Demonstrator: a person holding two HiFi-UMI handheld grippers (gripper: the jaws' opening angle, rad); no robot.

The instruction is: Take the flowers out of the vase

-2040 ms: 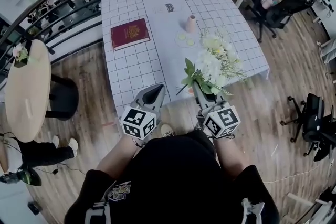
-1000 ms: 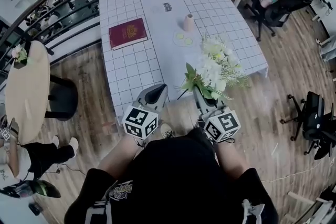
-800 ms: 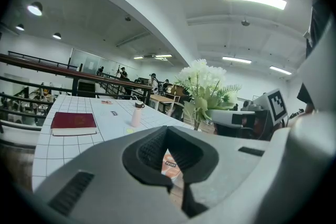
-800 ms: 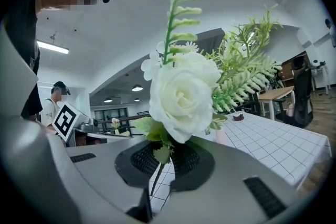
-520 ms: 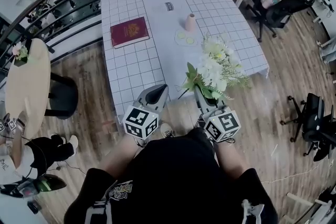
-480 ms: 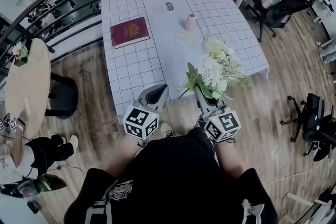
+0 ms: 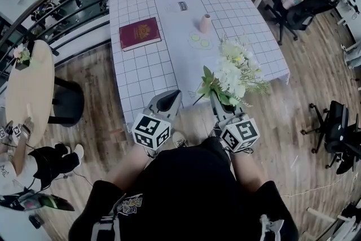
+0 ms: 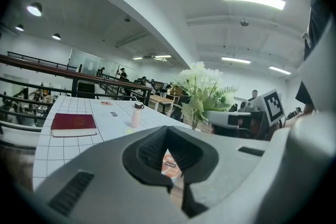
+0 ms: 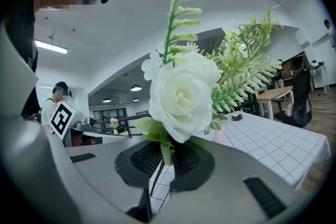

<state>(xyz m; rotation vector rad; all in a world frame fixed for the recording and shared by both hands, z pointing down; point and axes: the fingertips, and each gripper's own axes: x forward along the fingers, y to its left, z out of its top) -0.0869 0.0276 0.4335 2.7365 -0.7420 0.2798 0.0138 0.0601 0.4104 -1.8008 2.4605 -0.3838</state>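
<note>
Right gripper (image 9: pixel 161 161): clenched on the flowers (image 9: pixel 181 96). The jaws are almost together, and their pads pinch the thin stems just under the white rose, with the blooms above.
Left gripper (image 8: pixel 171 159): closed on nothing, held beside the right one, just off the near edge of the table (image 7: pixel 141 73).
Flowers: in the air over the table's near edge, toward its right corner.
Vase (image 7: pixel 205 23): the pink one, as I judge it, stands upright around the table's middle, well apart from the flowers. No stems show in it.
Book (image 7: pixel 139 35): red, lying flat by the table's left edge.
Step in hand: the flowers look already out; probably only setting them down remains.
Doing it well: keep the pinch low and firm, since the bunch looks top-heavy. Lower it onto bare squares near the near edge, and let go only once it rests.
Risk: a thin stem could slip from the pads or the bunch could splay.
</note>
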